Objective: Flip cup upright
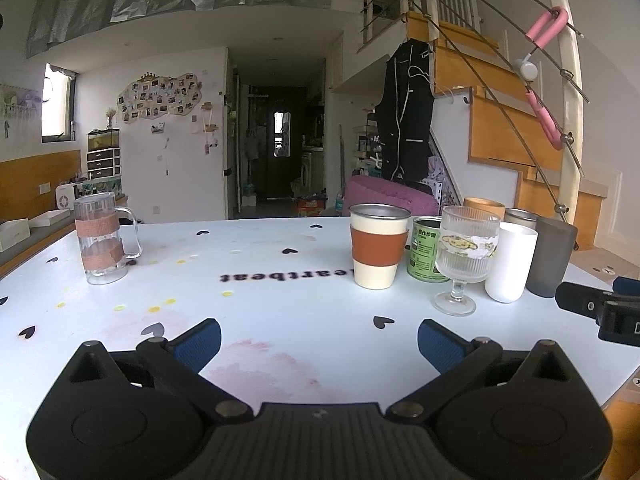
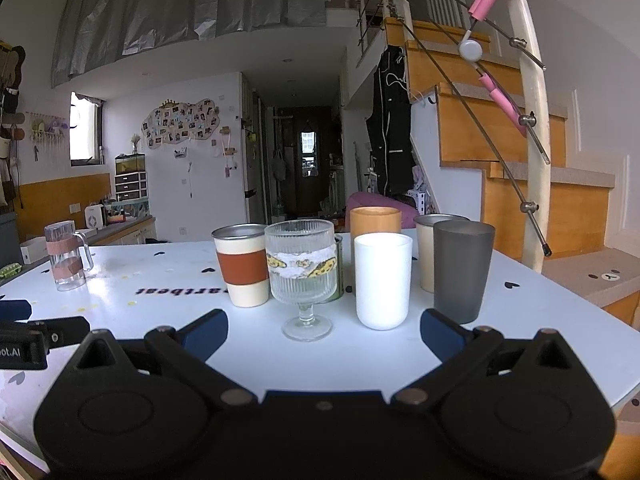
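Several cups stand upright on the white table (image 1: 280, 280): a cream cup with a brown sleeve (image 1: 378, 246) (image 2: 242, 264), a ribbed stemmed glass (image 1: 464, 258) (image 2: 302, 276), a white cup (image 1: 510, 262) (image 2: 383, 280), a dark grey cup (image 1: 550, 256) (image 2: 462, 270), a wooden cup (image 2: 375, 220), a green tin (image 1: 424, 252). A clear glass mug with pink bands (image 1: 102, 238) (image 2: 66, 256) stands alone at the left. My left gripper (image 1: 319, 340) is open and empty, low over the table. My right gripper (image 2: 323, 332) is open and empty, just before the stemmed glass and white cup.
The right gripper's black body shows at the left wrist view's right edge (image 1: 600, 308); the left gripper's body shows at the right wrist view's left edge (image 2: 32, 340). A staircase with a railing (image 2: 520, 140) rises right of the table. The table edge falls off at the right (image 2: 600, 320).
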Action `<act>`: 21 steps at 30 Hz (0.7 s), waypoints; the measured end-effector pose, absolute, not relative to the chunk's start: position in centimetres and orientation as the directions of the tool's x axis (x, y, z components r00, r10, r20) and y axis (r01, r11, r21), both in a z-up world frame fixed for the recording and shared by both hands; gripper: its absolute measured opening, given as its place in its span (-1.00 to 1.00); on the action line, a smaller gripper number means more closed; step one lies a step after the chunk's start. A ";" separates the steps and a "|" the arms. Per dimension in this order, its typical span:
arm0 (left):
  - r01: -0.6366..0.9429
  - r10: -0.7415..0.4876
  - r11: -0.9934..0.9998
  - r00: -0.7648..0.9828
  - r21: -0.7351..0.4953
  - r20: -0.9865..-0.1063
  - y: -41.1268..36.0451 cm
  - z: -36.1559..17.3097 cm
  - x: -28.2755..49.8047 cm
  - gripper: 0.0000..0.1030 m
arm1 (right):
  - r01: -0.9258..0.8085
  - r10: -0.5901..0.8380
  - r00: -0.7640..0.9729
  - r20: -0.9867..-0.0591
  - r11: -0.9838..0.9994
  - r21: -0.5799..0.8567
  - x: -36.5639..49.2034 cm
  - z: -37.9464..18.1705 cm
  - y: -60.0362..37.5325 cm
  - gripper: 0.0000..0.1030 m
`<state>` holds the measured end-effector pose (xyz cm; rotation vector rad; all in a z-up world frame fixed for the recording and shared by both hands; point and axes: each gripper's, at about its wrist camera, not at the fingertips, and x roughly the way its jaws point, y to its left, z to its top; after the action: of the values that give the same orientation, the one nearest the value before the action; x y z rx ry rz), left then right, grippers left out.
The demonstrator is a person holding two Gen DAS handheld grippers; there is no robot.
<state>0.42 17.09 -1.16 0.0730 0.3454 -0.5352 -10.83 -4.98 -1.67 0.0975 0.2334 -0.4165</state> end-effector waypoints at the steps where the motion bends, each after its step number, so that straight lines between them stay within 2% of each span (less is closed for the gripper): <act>1: 0.511 -0.487 0.859 0.804 -0.021 -0.341 17.1 -1.2 0.4 1.00 | 0.411 -0.389 0.888 -0.245 0.910 0.046 -10.8 -1.7 -5.0 1.00; 21: 0.511 -0.487 0.859 0.804 -0.022 -0.341 17.1 -1.2 0.5 1.00 | 0.406 -0.385 0.889 -0.247 0.913 0.038 -10.9 -1.3 -4.9 1.00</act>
<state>0.45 17.13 -1.17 0.0725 0.3456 -0.5345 -10.86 -4.95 -1.34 0.0896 0.2378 -0.4118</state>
